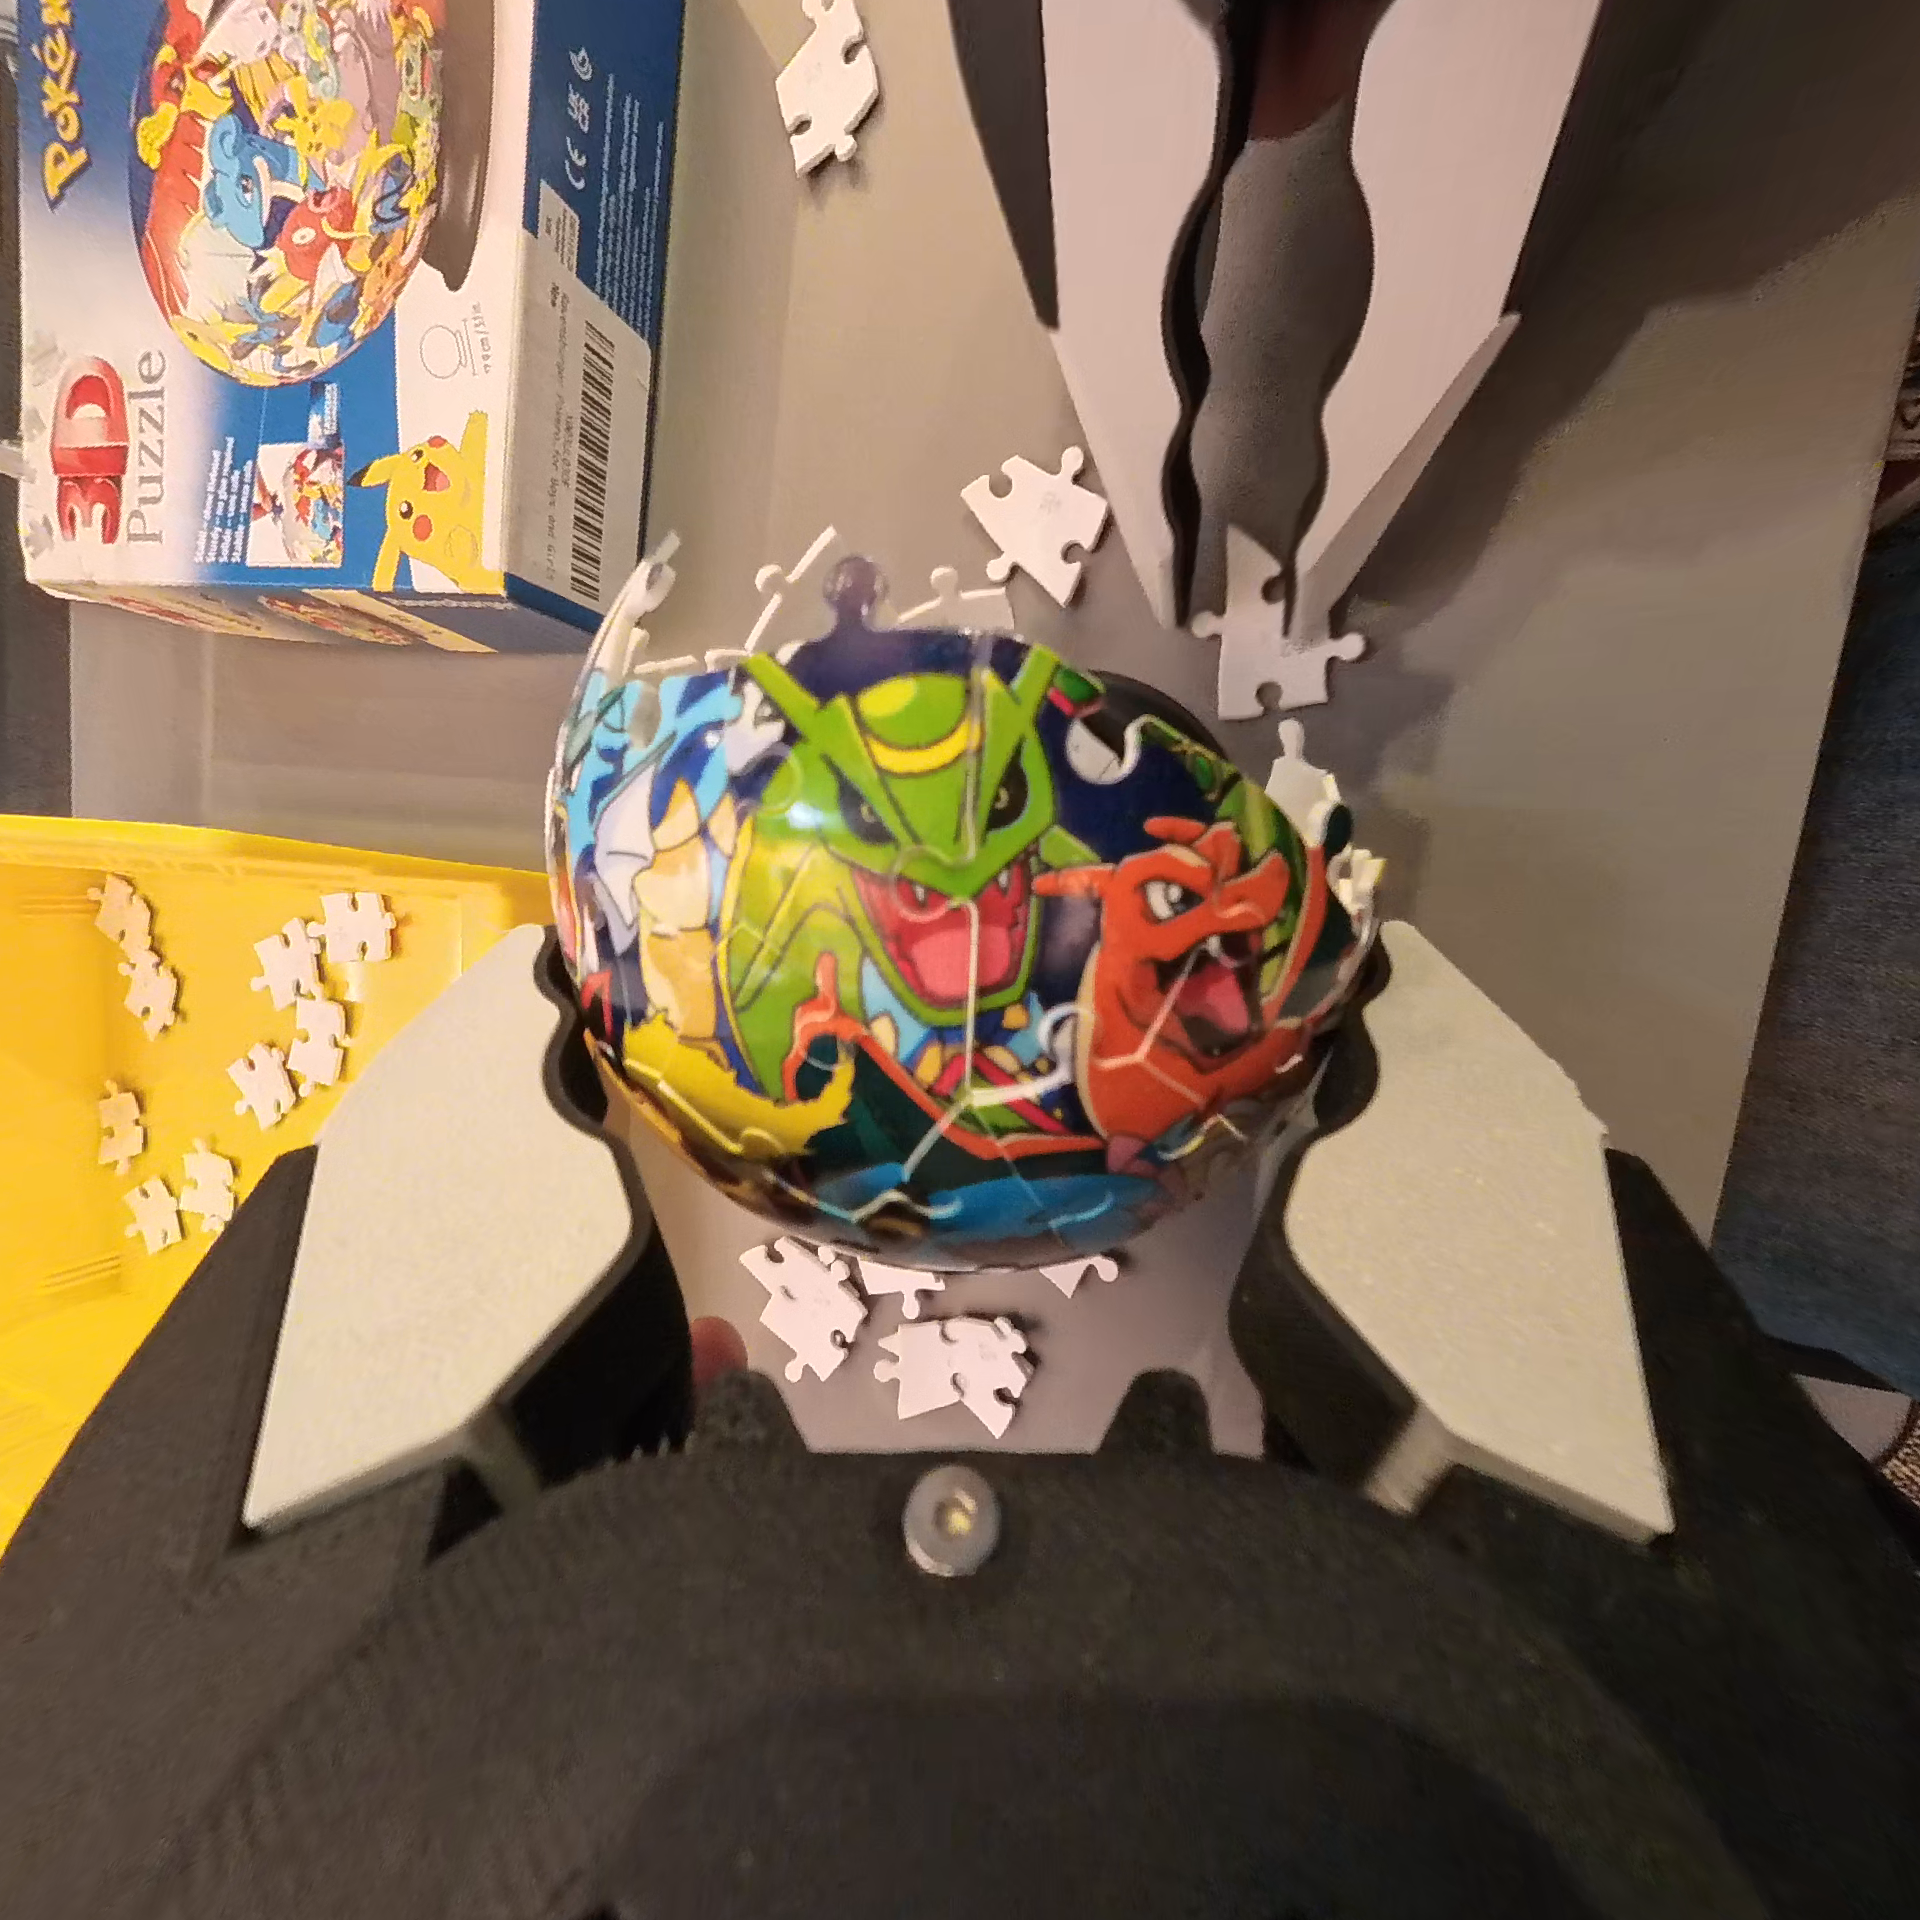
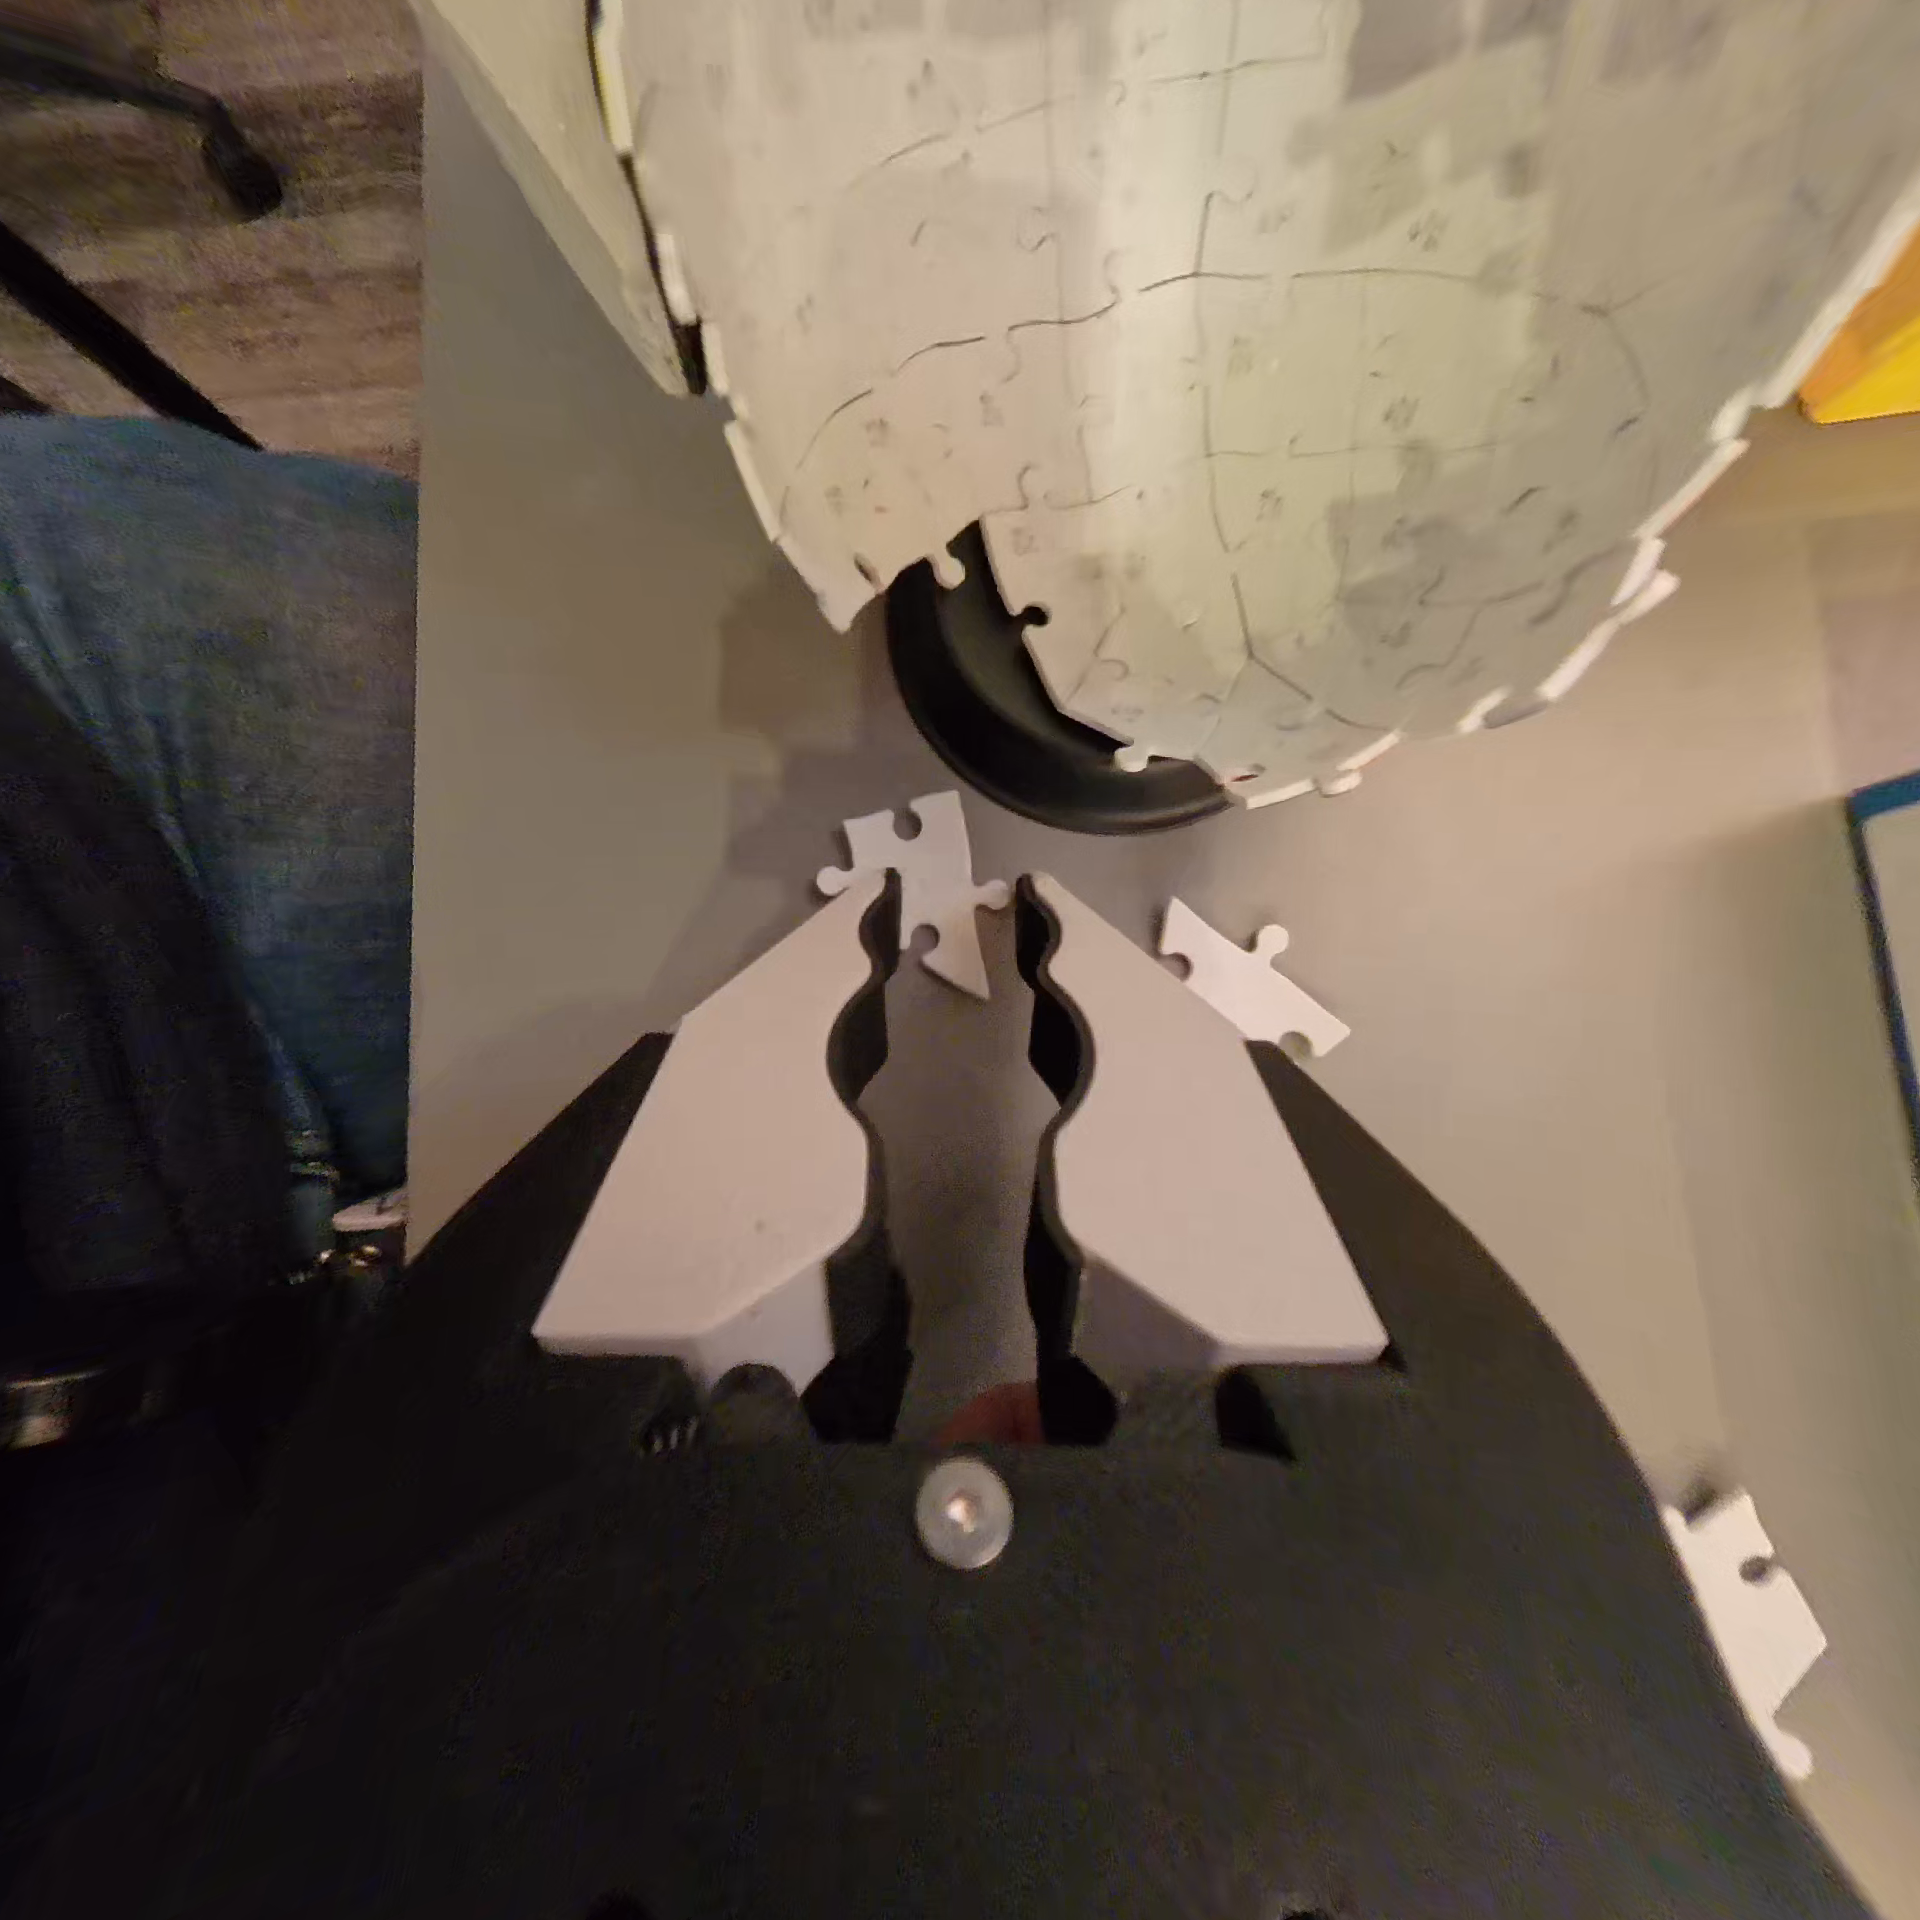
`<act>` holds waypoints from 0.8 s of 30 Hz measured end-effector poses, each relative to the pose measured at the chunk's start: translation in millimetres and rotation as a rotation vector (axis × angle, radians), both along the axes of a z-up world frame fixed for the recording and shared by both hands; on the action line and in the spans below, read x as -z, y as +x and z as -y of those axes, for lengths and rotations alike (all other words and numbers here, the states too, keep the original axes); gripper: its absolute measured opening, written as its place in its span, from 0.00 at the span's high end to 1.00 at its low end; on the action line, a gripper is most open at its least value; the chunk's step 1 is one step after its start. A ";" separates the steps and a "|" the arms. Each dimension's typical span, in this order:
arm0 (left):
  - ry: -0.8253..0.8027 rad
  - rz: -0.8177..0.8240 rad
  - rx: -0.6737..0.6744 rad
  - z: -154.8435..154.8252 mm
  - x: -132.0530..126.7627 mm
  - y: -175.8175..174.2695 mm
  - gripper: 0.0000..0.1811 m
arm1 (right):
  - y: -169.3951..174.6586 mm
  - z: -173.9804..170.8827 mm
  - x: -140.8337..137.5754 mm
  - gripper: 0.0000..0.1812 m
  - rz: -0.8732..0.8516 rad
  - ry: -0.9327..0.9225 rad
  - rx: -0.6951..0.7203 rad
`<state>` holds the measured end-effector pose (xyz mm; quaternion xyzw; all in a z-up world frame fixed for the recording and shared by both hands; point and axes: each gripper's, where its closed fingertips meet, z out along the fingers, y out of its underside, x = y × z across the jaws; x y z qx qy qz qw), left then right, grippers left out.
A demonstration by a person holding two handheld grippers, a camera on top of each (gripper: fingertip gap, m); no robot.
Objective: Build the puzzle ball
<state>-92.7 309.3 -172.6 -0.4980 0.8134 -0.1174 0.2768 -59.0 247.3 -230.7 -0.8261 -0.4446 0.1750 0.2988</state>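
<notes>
Loose pieces [image 1: 902, 1340] (white side up) and box [image 1: 343, 301] surround puzzle ball [image 1: 956, 956].

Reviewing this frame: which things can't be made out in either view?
- Left wrist view: the puzzle ball hides its own open side and the stand.
- Right wrist view: the top edge cuts off the ball; its shell covers most of the black stand.
- Piece at the right gripper: printed face turned down.

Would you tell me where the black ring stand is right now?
In the right wrist view, the black ring stand sits on the grey table, partly hidden beneath the half-built puzzle ball.
</notes>
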 end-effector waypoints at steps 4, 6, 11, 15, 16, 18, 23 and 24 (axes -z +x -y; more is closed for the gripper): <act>0.000 -0.001 0.000 1.0 -0.4 -0.8 0.26 | 5.5 2.5 2.2 0.89 0.027 -0.034 0.001; 0.000 -0.002 -0.001 1.2 -0.4 -1.4 0.26 | 10.7 6.8 2.2 0.89 0.039 -0.067 0.049; -0.002 0.002 0.001 1.5 0.7 0.2 0.26 | 5.3 22.8 -8.1 0.88 -0.062 -0.101 0.068; -0.001 0.004 0.004 2.5 0.2 1.6 0.26 | 14.5 18.8 0.8 0.88 0.025 -0.061 0.049; -0.001 0.004 0.004 2.7 -0.1 1.5 0.26 | 13.6 20.9 2.1 0.88 0.031 -0.066 0.036; -0.001 0.004 0.001 3.0 -0.4 0.6 0.26 | 9.5 28.4 1.8 0.88 0.015 -0.099 0.022; -0.004 0.005 -0.001 3.6 0.0 0.0 0.26 | 11.4 24.5 -8.7 0.89 -0.036 -0.067 0.053; -0.005 0.005 0.000 3.6 0.0 0.4 0.26 | 11.7 22.6 -9.7 0.88 -0.035 -0.047 0.044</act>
